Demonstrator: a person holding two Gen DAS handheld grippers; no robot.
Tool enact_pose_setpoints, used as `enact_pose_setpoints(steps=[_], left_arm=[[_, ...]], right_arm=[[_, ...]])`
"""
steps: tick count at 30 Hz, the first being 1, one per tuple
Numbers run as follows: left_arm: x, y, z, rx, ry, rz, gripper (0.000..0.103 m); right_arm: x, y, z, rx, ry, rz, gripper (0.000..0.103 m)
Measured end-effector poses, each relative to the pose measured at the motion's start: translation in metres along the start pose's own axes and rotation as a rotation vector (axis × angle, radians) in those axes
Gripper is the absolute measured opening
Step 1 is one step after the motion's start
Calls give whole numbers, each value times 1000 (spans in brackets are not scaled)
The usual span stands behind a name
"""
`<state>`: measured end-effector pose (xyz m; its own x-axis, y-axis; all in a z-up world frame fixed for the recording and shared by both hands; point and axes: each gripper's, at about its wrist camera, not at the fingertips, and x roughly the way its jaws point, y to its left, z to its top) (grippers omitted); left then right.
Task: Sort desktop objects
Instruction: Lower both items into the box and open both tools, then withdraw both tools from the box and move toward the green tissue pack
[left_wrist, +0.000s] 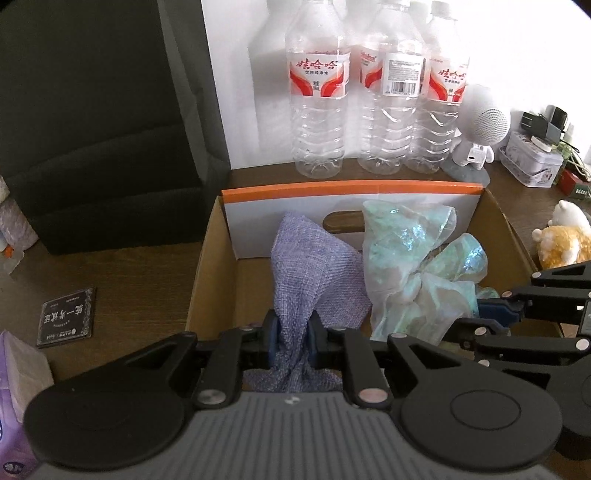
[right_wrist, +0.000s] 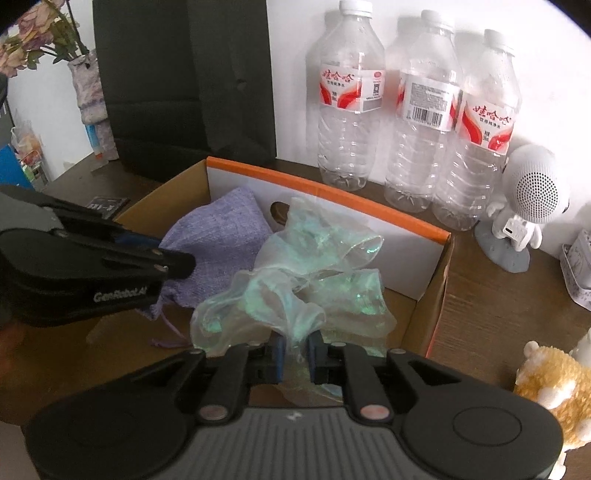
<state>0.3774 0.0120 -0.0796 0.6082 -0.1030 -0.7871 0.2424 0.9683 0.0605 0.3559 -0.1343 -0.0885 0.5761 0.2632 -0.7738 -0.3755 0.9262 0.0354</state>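
Note:
An open cardboard box (left_wrist: 207, 266) (right_wrist: 439, 295) with an orange-edged white flap stands on the brown desk. My left gripper (left_wrist: 293, 341) is shut on a purple woven pouch (left_wrist: 314, 273), which hangs inside the box; the pouch also shows in the right wrist view (right_wrist: 221, 236). My right gripper (right_wrist: 295, 354) is shut on an iridescent green gauze bag (right_wrist: 295, 280), held over the box beside the pouch. The gauze bag (left_wrist: 410, 266) and the right gripper (left_wrist: 498, 310) show in the left wrist view too. The left gripper (right_wrist: 177, 262) enters the right wrist view from the left.
Three empty water bottles (left_wrist: 373, 110) (right_wrist: 417, 110) stand behind the box against the wall. A white speaker figure (right_wrist: 524, 206), a tin (left_wrist: 532, 158) and plush toys (right_wrist: 550, 380) are to the right. A black card (left_wrist: 66, 317), a tissue pack (left_wrist: 18, 384) and a black bag (left_wrist: 103, 129) are left.

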Motion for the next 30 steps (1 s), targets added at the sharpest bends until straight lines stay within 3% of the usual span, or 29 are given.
enact_pose_setpoints(steps=[2,5,6,8,14,15,18,23,24,26,28,30], left_arm=[[1,1,0,-5,3,6,19],[-2,3,1,-21,-10,-2,31],[-3,3,2,-26,-14,-5,39],[-6,5,3,-38,-21,-6,42],[-28,8,5,-50,-62,4,65],[-33,9,5,-52,-72,7,74],[-50,10,6,-56,-100,18,78],[-77,13,7,-64,-147,37,91],[-85,14,6,-72,-156,42,101],[-99,16,2,-88,-177,51,103],[-115,18,-4,-103,-191,50,103],[-128,18,-11,-116,-198,50,103]], right_arm=[[0,0,1,-2,1,0,15],[-3,1,1,-5,-5,-2,21],[-5,1,2,-5,-10,-2,24],[-10,1,2,-3,-20,-5,29],[-27,2,5,-6,-52,2,52],[-30,3,6,-8,-56,1,56],[-42,5,7,-7,-75,-2,59],[-69,10,7,-10,-110,-3,82],[-74,11,6,-9,-116,-3,84],[-88,14,4,-3,-127,-3,86],[-104,19,-1,3,-136,5,99],[-120,24,-7,4,-147,14,103]])
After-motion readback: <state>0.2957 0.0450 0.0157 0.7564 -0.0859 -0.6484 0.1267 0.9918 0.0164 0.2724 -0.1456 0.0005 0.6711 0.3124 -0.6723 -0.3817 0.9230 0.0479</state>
